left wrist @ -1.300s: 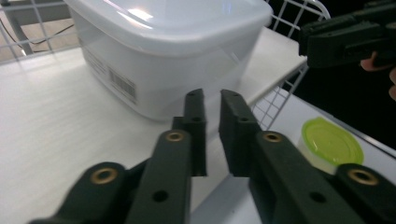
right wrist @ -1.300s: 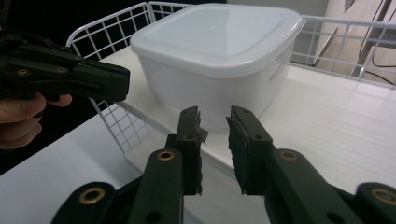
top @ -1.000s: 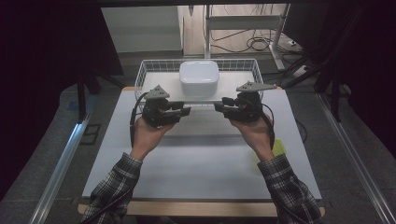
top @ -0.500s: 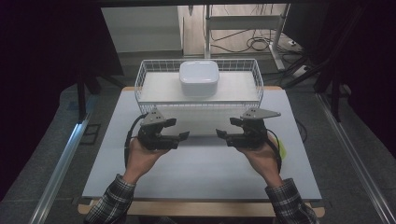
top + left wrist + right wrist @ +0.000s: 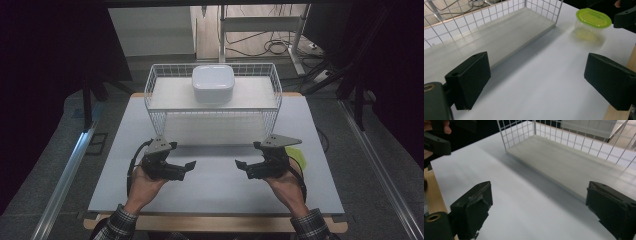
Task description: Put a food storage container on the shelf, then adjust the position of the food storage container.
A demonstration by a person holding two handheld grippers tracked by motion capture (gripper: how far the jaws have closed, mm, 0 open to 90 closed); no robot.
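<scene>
A white lidded box (image 5: 213, 83) rests in the white wire basket (image 5: 150, 92) at the back of the table. My left gripper (image 5: 187, 169) hovers low over the white tabletop in front of the basket's left half. Its jaws have just been opening and stand wide apart with nothing between them (image 5: 536, 75). My right gripper (image 5: 241, 167) mirrors it in front of the basket's right half, tips pointing inward. Its jaws have also just been opening and hold nothing (image 5: 539, 202).
A clear tub with a lime-green lid (image 5: 592, 21) stands on the table to the right of the basket, just behind my right hand (image 5: 299, 156). A pale grey board (image 5: 574, 167) lies on the basket's floor. The wooden table edge (image 5: 215, 223) runs along the near side.
Both grippers have drawn back from the basket toward the near edge, sunk lower and moved apart. Their jaws have spread wider. The white box has stayed in the basket.
</scene>
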